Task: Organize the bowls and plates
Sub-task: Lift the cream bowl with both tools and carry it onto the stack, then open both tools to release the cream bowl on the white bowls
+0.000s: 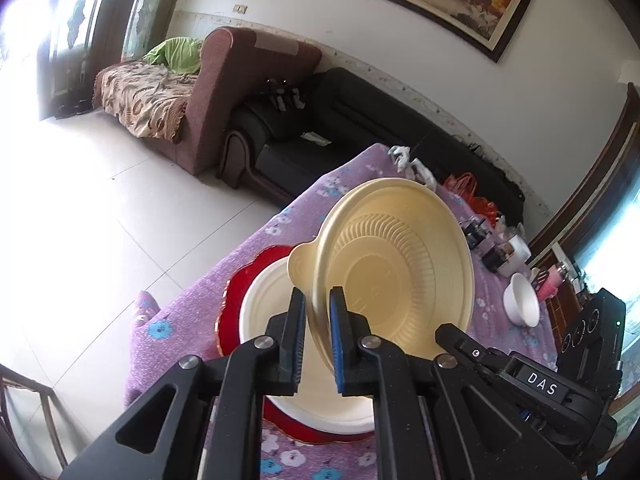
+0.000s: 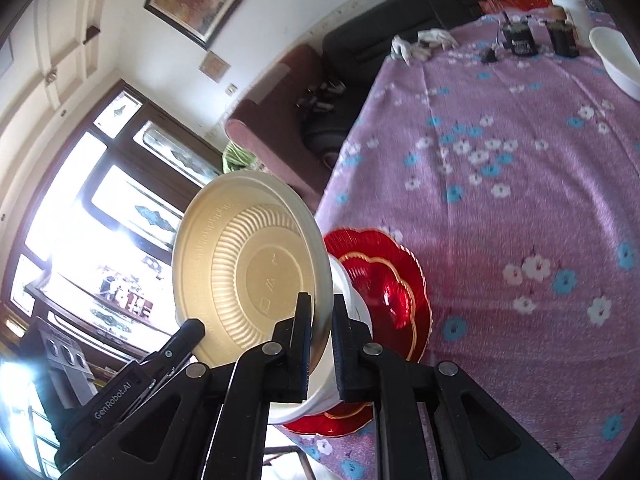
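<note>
Purple flowered cloth covers the table, with sofas behind. Both grippers pinch the rim of one cream bowl, held tipped on edge in the air: the left gripper on one side, the right gripper on the opposite side, jaws pressed nearly together on the thin rim. Just beyond and below the jaws sits a white bowl on a red plate. Nesting probably comes next, so the cream bowl must level out directly over the white one; neither hand is plainly nearer.
</note>
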Demonstrator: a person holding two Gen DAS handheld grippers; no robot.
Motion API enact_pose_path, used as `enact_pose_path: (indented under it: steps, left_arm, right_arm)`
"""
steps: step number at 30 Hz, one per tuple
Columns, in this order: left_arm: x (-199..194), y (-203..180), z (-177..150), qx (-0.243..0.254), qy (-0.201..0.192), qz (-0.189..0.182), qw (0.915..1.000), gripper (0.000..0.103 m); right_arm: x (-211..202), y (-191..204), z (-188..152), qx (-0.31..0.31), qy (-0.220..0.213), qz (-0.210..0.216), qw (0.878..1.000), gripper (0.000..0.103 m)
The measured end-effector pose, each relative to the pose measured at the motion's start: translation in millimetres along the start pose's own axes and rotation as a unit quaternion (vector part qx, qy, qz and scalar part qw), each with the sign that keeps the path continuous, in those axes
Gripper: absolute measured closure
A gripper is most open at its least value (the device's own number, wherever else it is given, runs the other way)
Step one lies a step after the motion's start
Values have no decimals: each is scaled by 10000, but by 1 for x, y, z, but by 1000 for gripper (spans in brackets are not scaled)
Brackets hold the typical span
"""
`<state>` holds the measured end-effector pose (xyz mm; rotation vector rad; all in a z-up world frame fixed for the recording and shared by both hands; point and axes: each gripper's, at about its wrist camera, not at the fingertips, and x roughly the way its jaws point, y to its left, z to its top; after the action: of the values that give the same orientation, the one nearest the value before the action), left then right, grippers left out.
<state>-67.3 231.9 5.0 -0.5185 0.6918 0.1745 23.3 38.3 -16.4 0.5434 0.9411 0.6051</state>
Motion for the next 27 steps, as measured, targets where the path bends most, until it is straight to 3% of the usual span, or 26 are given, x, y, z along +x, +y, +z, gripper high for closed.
enact_pose_path:
  steps: [11,16,23,27]
  left_arm:
    - [5,15,-1,201,460,193,9986,84]
    - [-7,20,0,262,346,291,9986,72]
    - [-14,29,7,85,210,366,9991,71]
    - [-22,24,11,91,96,284,9995,70]
  right_arm:
    - [10,11,-5,-268,228,-124,9993,91]
    - [11,5,-5,-64,434,-65,9990,91]
    - [10,6,-3,-6,643,-9,9979,87]
    - [-5,13,2,-249,360,-213,9988,75]
